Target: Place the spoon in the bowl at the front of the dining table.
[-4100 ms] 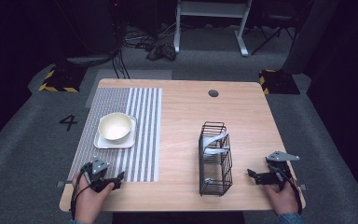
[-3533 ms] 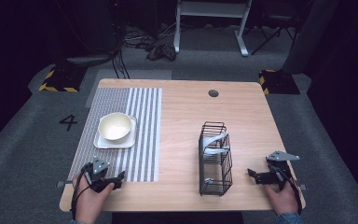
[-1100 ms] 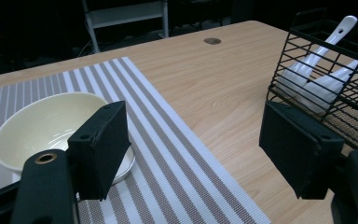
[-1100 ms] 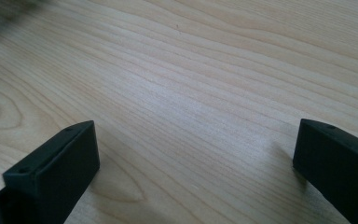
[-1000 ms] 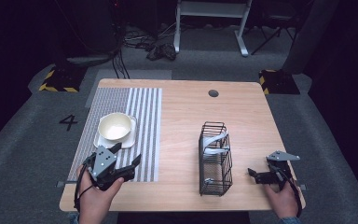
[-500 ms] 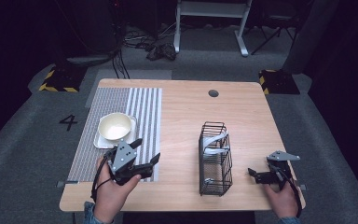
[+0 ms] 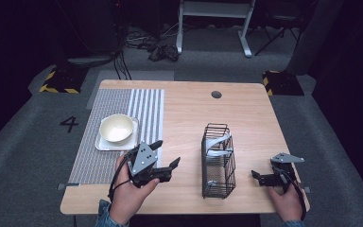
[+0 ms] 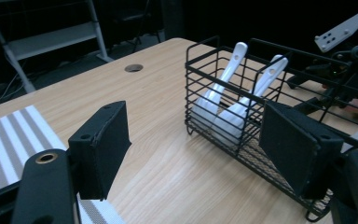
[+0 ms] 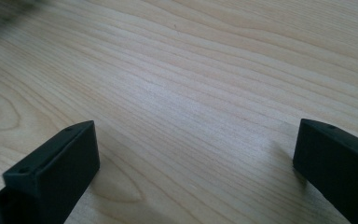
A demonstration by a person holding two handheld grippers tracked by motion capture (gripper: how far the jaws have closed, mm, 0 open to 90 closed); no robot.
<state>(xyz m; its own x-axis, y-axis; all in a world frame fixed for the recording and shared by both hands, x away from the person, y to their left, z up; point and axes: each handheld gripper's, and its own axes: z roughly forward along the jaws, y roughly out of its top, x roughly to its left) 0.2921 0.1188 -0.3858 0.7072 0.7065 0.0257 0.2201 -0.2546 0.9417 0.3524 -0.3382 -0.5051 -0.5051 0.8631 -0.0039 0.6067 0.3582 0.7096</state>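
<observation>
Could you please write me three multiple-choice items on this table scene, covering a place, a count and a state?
1. Where does the cream round bowl sit?
A. on the white square plate
B. inside the basket
C. on bare wood

2. How many white ceramic spoons stand at the far end of the black wire basket?
A. none
B. two
C. five

3. How are the left gripper fingers?
A. shut on a spoon
B. shut on the bowl
C. open, holding nothing

Answers: 1 A, the plate rims the bowl; 2 B, the left gripper view shows two handles; 3 C, bare table shows between them.
</observation>
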